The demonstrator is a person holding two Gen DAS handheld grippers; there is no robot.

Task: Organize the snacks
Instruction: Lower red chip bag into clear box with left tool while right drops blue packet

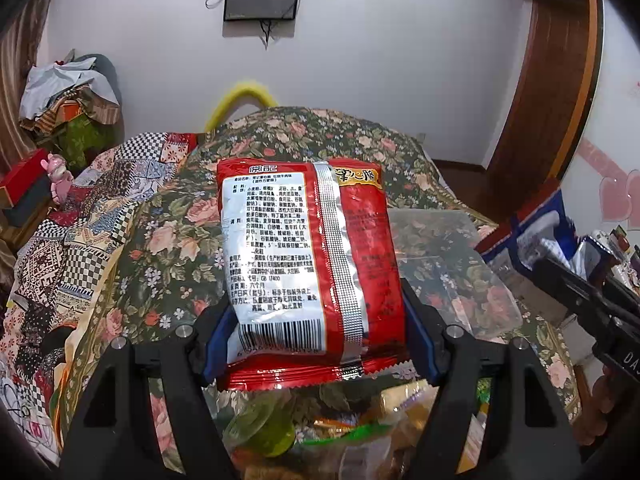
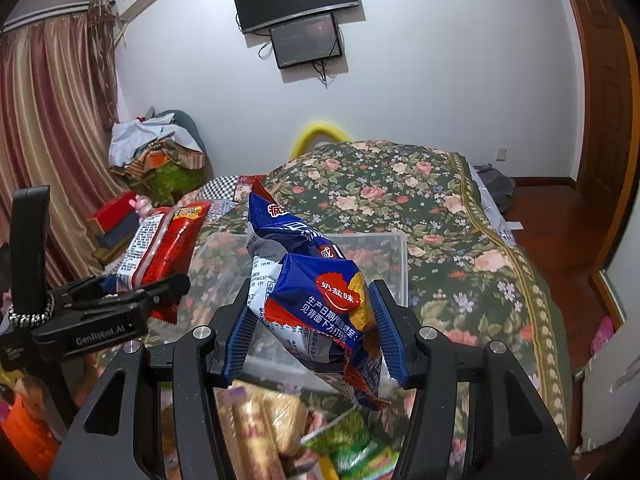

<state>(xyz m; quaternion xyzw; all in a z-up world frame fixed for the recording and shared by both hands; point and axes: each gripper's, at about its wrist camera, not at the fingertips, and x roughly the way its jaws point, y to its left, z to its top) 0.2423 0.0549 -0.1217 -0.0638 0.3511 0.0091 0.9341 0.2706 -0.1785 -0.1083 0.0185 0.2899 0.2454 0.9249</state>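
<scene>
Snack packets (image 1: 308, 264) clamped in both downward-tilted grippers: left (image 1: 316, 344), right (image 2: 316, 332).

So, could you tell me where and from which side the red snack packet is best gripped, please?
Across its width near the bottom crimped seal, coming from that end, as the left gripper holds it now. The red snack packet is flat and broad, so pads on its two side edges keep it level, with the printed back facing up.

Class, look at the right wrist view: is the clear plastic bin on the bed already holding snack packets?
No: the clear plastic bin shows only the floral bedspread through it.
</scene>
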